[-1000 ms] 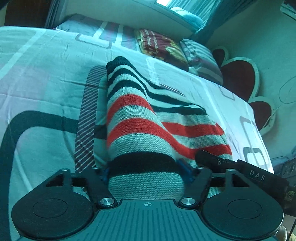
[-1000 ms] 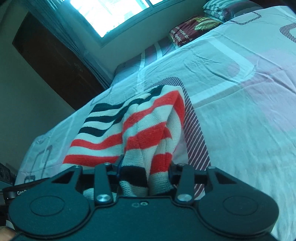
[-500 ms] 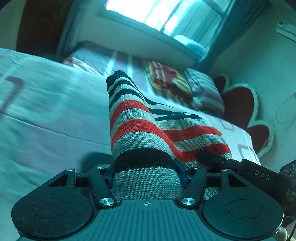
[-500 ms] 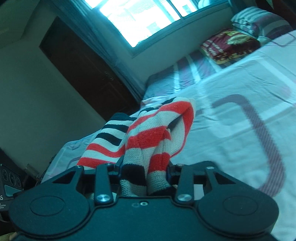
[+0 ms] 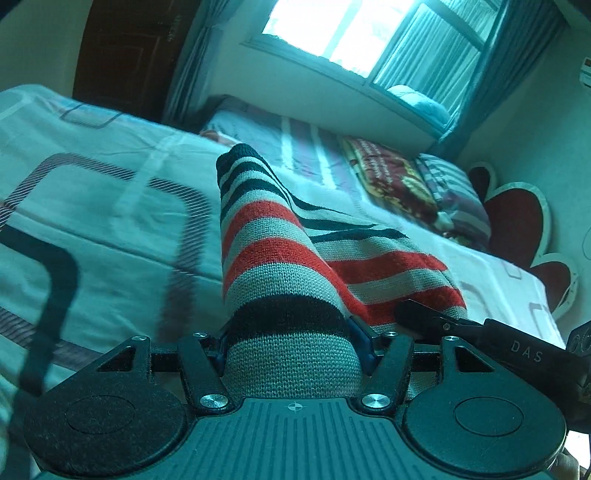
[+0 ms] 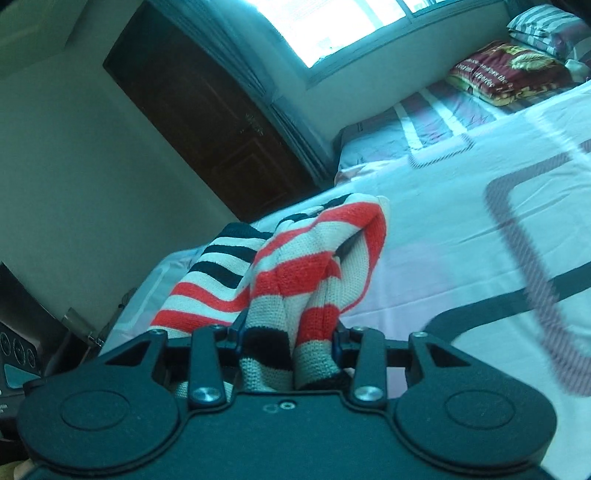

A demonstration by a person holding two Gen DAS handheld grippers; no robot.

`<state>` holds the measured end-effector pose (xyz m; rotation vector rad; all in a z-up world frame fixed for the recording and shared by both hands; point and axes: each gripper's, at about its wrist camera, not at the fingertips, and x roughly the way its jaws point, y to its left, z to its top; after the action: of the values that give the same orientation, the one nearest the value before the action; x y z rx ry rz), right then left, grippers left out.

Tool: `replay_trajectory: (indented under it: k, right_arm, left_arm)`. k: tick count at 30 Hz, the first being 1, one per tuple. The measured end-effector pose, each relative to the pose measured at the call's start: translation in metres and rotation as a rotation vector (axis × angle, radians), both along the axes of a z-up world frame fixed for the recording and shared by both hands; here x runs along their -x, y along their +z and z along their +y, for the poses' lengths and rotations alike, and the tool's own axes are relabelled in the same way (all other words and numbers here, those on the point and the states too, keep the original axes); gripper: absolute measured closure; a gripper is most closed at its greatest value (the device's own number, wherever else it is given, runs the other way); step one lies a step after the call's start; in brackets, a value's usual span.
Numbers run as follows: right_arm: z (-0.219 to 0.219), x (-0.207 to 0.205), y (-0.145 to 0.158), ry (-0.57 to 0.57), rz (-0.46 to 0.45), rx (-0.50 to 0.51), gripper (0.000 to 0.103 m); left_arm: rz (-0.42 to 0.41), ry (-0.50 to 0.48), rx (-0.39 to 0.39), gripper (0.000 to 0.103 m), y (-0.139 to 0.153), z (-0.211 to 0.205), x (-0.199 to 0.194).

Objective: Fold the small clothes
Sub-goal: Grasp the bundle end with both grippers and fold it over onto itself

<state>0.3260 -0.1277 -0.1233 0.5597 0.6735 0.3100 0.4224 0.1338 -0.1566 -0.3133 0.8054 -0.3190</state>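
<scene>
A knitted sweater [image 5: 280, 258] with red, black and pale stripes hangs between my two grippers above the bed. My left gripper [image 5: 293, 343] is shut on a thick rolled bundle of it, blue pads pressed against the knit. In the right wrist view the same sweater [image 6: 314, 266] bunches in folds, and my right gripper [image 6: 288, 347] is shut on that bunch. The right gripper's black body [image 5: 480, 332] shows at the lower right of the left wrist view, holding the far edge of the cloth. The sweater's lower part is hidden behind the gripper bodies.
A bed sheet [image 5: 92, 221] with dark rounded-square patterns lies under the sweater. Pillows [image 5: 391, 181] are stacked at the head of the bed, by a red heart-shaped headboard [image 5: 517, 221]. A window [image 6: 332, 26] and a dark wooden door [image 6: 207, 107] stand behind.
Both grippers have carried the sweater back across the bed and slightly up. The window, curtains and door have come into view. The grips have not changed.
</scene>
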Motion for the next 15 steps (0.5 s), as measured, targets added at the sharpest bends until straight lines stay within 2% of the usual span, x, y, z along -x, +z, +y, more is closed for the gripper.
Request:
replay_trajectory:
  k: [4, 5, 6, 8, 9, 12, 15]
  right_arm:
    - [0.021, -0.010, -0.024, -0.004, 0.066, 0.008, 0.064]
    - [0.023, -0.010, -0.029, -0.010, 0.080, 0.025, 0.063]
    - [0.024, -0.009, -0.035, -0.021, 0.090, 0.042, 0.061]
    - [0.019, -0.007, -0.045, -0.040, 0.116, 0.048, 0.054]
    - [0.016, -0.006, -0.047, -0.053, 0.127, 0.041, 0.048]
    - [0.014, -0.006, -0.042, -0.073, 0.128, 0.045, 0.047]
    - [0.006, -0.001, -0.027, -0.131, 0.098, 0.072, 0.048]
  left_arm:
    - [0.037, -0.003, -0.020, 0.042, -0.030, 0.019, -0.012]
    - [0.048, -0.004, -0.019, 0.039, -0.040, 0.023, -0.014]
    - [0.050, -0.002, -0.013, 0.030, -0.049, 0.026, -0.016]
    - [0.045, 0.011, -0.009, 0.019, -0.058, 0.032, -0.015]
    - [0.046, 0.012, -0.011, 0.016, -0.060, 0.031, -0.015]
    - [0.044, 0.025, -0.016, 0.016, -0.057, 0.030, -0.013]
    - [-0.025, 0.065, -0.052, 0.016, -0.040, 0.030, 0.003]
